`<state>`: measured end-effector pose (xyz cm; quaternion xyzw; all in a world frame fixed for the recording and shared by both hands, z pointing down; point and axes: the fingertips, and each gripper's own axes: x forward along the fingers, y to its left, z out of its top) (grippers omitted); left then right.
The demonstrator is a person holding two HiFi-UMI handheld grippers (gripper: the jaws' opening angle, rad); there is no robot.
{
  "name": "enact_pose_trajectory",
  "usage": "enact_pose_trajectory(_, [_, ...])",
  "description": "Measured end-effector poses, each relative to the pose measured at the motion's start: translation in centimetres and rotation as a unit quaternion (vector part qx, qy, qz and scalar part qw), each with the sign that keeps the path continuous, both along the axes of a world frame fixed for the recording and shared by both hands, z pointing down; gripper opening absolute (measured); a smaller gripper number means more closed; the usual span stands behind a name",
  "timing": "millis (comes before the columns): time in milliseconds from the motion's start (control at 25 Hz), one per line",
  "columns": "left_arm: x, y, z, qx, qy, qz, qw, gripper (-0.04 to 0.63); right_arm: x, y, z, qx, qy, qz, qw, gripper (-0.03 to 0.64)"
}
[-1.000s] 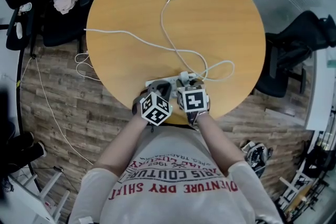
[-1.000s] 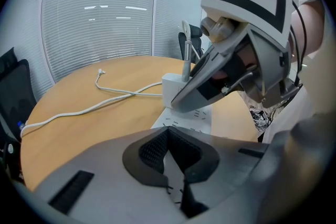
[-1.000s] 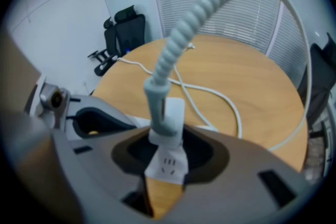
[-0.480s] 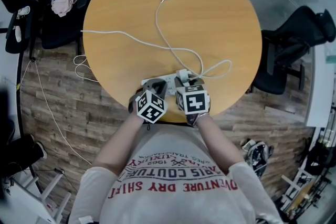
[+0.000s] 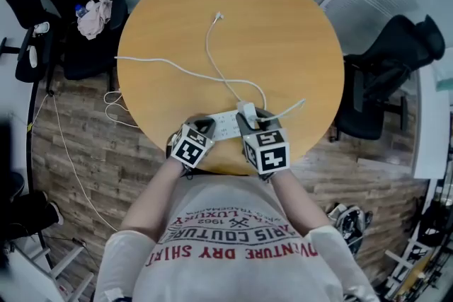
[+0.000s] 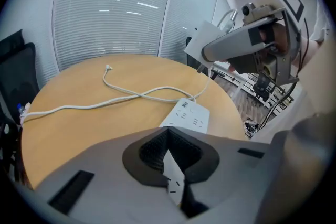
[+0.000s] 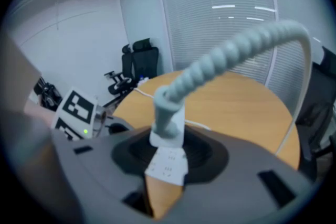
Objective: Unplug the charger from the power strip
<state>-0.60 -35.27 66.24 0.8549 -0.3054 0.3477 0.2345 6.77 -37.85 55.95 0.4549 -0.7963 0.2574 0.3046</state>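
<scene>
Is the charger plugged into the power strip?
No, the charger is up in the air, clear of the power strip below it.

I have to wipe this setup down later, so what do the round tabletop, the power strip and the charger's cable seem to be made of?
The tabletop looks like wood-tone laminate or veneer: even tan colour with a soft satin sheen. The power strip looks like white moulded plastic, smooth and slightly glossy. The cable seems to have a pale, matte, rubbery sheath: it is ribbed near the plug and bends freely.
</scene>
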Motion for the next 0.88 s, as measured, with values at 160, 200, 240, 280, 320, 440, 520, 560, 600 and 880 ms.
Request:
enact_pose_trajectory(160, [-0.4, -1.5, -4.9, 0.054, 0.029, -0.025, 0.9978, 0.031, 0.9, -0.7, -2.4, 0.031, -0.017, 0.001, 0.999, 0.156])
enact_pose_trajectory(200, [-0.6, -2.0, -6.3, 0.069, 0.037, -0.035, 0.9963, 0.031, 1.0, -0.9, -2.9, 0.038, -0.022, 0.001, 0.999, 0.156])
enact_pose_trajectory(240, [-0.8, -2.5, -7.8, 0.085, 0.046, -0.045, 0.9942, 0.031, 1.1, -1.2, -3.5, 0.047, -0.026, 0.001, 0.999, 0.156])
enact_pose_trajectory(280, [-1.1, -3.1, -9.3, 0.102, 0.056, -0.056, 0.9917, 0.031, 1.2, -1.4, -4.0, 0.055, -0.030, 0.001, 0.998, 0.155])
enact_pose_trajectory(320, [-1.3, -3.5, -10.9, 0.118, 0.066, -0.066, 0.9886, 0.031, 1.2, -1.6, -4.6, 0.063, -0.034, 0.001, 0.997, 0.155])
enact_pose_trajectory(440, [-2.1, -4.4, -15.3, 0.165, 0.094, -0.092, 0.9775, 0.031, 1.4, -2.0, -6.5, 0.088, -0.046, 0.000, 0.995, 0.155])
enact_pose_trajectory(520, [-2.9, -4.8, -18.0, 0.195, 0.105, -0.107, 0.9693, 0.031, 1.4, -2.2, -7.8, 0.104, -0.057, -0.003, 0.993, 0.155])
enact_pose_trajectory(560, [-3.4, -5.0, -19.3, 0.209, 0.110, -0.114, 0.9650, 0.031, 1.4, -2.3, -8.5, 0.112, -0.063, -0.005, 0.992, 0.155])
enact_pose_trajectory(600, [-3.8, -5.1, -20.6, 0.223, 0.115, -0.120, 0.9606, 0.031, 1.3, -2.4, -9.2, 0.119, -0.070, -0.007, 0.990, 0.155])
enact_pose_trajectory(880, [-6.4, -5.1, -28.5, 0.312, 0.150, -0.152, 0.9257, 0.031, 0.8, -2.8, -13.8, 0.187, -0.104, -0.030, 0.976, 0.155])
